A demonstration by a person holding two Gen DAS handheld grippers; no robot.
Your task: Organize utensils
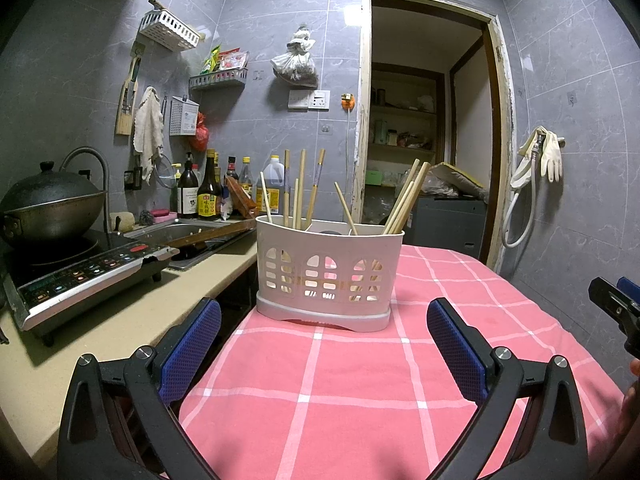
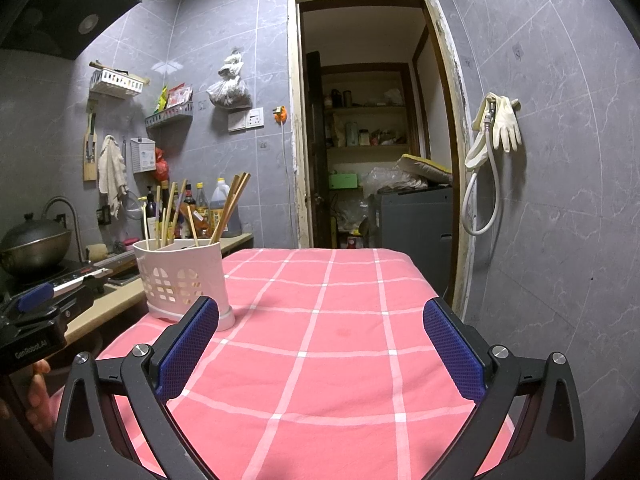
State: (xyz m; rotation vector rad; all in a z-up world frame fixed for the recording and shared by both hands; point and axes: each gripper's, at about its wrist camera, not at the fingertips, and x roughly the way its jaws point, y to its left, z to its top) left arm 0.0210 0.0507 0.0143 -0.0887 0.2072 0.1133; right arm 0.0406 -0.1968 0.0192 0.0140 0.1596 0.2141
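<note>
Both grippers empty, chopsticks all standing in the holder.

Left gripper (image 1: 324, 344) and right gripper (image 2: 320, 344) hover with jaws wide apart; wooden chopsticks (image 1: 404, 200) fill the white perforated plastic holder (image 1: 328, 272) on the pink checked tablecloth (image 2: 340, 340), nothing loose there — looks finished, or regrouping between compartments remains.

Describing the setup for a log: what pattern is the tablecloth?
Pink tablecloth with a white grid check, clearest in the right wrist view.

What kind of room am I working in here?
A small home kitchen, by the look of it: a wok on a cooktop, a sink, and sauce bottles along the tiled wall.
</note>
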